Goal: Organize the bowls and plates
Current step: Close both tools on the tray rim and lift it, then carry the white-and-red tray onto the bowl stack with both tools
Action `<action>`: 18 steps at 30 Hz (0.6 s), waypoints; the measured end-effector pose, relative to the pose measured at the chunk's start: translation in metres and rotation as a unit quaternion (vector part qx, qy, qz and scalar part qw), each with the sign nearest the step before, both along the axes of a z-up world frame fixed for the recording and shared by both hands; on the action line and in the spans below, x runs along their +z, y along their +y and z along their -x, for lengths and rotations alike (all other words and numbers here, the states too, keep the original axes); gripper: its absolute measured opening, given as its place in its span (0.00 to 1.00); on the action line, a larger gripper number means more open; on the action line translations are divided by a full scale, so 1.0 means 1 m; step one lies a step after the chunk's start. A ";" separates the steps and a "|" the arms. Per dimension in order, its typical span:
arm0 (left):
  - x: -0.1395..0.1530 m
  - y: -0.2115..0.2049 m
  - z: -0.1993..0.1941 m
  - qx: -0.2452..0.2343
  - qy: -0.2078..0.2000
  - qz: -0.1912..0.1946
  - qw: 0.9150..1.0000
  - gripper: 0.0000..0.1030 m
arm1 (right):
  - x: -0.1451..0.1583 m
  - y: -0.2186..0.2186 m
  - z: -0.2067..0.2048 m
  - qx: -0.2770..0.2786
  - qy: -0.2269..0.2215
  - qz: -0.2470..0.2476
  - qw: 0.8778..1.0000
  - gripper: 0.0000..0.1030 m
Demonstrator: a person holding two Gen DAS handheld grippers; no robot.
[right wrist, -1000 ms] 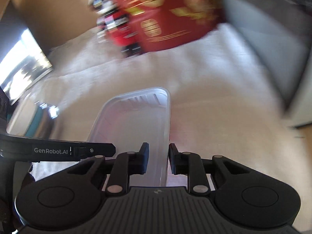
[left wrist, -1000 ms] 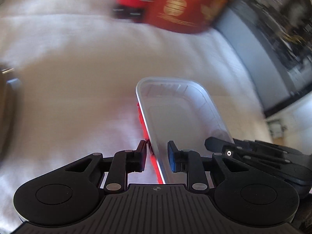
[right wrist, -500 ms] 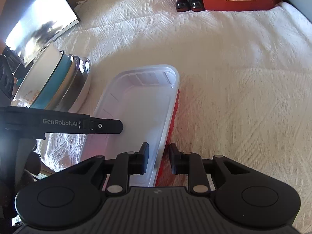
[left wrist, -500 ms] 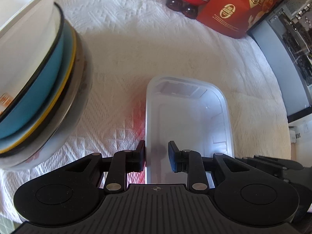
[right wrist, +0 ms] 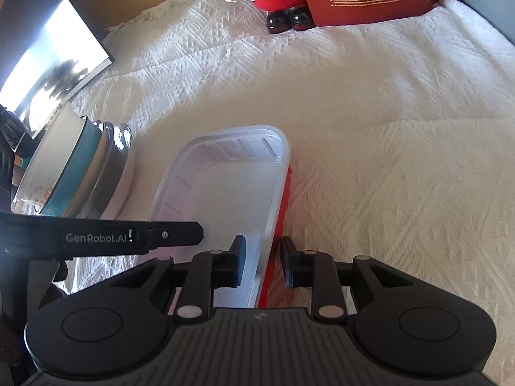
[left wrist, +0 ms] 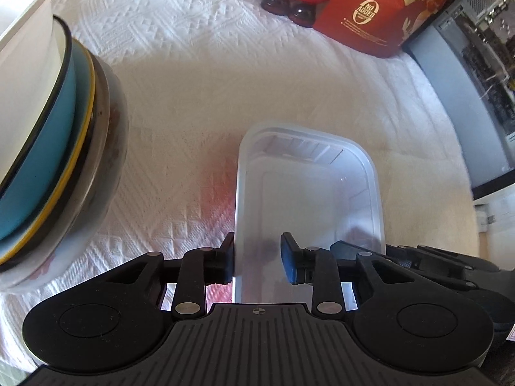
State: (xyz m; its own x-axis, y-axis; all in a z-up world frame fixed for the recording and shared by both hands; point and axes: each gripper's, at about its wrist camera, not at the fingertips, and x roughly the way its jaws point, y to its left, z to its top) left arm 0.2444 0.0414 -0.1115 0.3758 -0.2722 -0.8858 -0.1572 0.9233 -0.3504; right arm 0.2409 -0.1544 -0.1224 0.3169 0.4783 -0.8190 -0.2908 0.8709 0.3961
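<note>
Resting on the white woven tablecloth (right wrist: 370,103), the translucent rectangular plastic container (left wrist: 309,193) sits beside a stack of round bowls (left wrist: 48,128). Left gripper (left wrist: 259,257) fingers have just been opening and straddle its left wall loosely. Right gripper (right wrist: 262,262) fingers clamp its right wall.

Container (left wrist: 309,193) right of bowl stack (left wrist: 48,148)
</note>
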 end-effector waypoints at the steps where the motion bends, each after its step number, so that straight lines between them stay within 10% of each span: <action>1: 0.004 0.001 0.002 0.000 -0.004 0.006 1.000 0.31 | 0.004 -0.001 0.001 -0.001 -0.004 0.002 1.000 0.24; 18: 0.170 0.120 0.049 -0.028 -0.168 0.009 0.985 0.31 | 0.165 0.074 0.030 -0.013 -0.161 -0.056 0.985 0.24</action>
State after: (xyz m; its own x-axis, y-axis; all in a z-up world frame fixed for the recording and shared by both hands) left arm 0.1957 0.1610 0.0586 0.6308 -0.3149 -0.7091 0.0209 0.9205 -0.3902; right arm 0.2110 -0.0804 0.0430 0.5654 0.5479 -0.6165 -0.3956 0.8360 0.3802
